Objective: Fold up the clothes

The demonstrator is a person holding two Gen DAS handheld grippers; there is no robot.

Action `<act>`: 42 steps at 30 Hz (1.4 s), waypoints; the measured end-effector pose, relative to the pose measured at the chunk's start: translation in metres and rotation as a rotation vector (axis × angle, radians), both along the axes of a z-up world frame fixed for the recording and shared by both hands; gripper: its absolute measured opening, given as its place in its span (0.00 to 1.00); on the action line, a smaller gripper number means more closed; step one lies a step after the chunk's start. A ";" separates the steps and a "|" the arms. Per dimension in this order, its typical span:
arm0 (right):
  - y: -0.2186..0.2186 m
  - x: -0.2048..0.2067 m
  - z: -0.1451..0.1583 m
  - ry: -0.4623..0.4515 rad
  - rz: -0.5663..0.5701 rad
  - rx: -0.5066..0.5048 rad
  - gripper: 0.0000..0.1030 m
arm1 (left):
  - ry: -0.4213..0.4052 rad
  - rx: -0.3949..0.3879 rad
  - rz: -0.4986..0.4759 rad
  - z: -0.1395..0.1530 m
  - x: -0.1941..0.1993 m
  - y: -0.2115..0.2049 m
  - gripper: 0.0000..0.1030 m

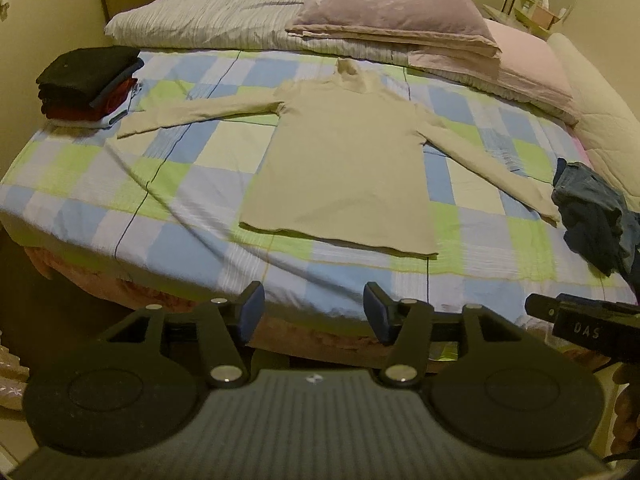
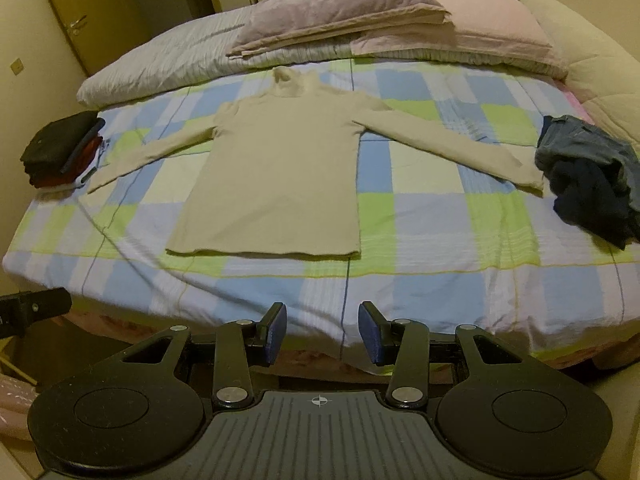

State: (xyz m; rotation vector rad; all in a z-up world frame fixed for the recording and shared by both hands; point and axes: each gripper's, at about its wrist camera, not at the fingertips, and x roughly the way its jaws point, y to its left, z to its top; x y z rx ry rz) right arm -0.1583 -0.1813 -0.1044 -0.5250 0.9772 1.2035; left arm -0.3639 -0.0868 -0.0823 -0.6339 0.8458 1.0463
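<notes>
My cream sweater (image 2: 276, 168) lies flat in the middle of the bed (image 2: 440, 280), neck up by the pillows (image 2: 340, 12) and both sleeves spread wide; my left tongs (image 1: 314, 312) and my right tongs (image 2: 322, 330) hang at the near edge, both spread apart and holding nothing. I think the thin cloth could bunch or slide if I pinch only one layer; the right cuff nearly touches the blue heap (image 2: 592, 176), and the left cuff ends just beside the folded stack (image 2: 64, 148), so a sleeve could snag there. The bed has lots of open room near the hem.
</notes>
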 end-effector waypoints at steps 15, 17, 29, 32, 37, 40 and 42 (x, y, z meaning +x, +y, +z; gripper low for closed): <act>-0.015 0.008 0.010 -0.016 -0.050 -0.010 0.42 | 0.021 0.009 -0.073 0.011 0.017 -0.009 0.51; -0.016 0.009 0.010 -0.018 -0.053 -0.012 0.42 | 0.023 0.008 -0.079 0.012 0.018 -0.008 0.52; -0.013 0.004 0.010 -0.024 -0.047 -0.028 0.42 | 0.035 -0.003 -0.090 0.013 0.018 -0.005 0.52; -0.012 0.002 0.009 -0.023 -0.042 -0.033 0.42 | 0.031 -0.010 -0.088 0.013 0.017 -0.003 0.52; -0.010 0.001 0.003 -0.010 -0.050 -0.054 0.42 | 0.011 -0.016 -0.081 0.010 0.013 0.005 0.52; -0.008 0.003 0.004 -0.010 -0.053 -0.055 0.42 | -0.003 -0.017 -0.076 0.008 0.011 0.010 0.52; -0.005 0.003 0.004 -0.011 -0.049 -0.052 0.42 | -0.012 -0.018 -0.073 0.007 0.010 0.013 0.52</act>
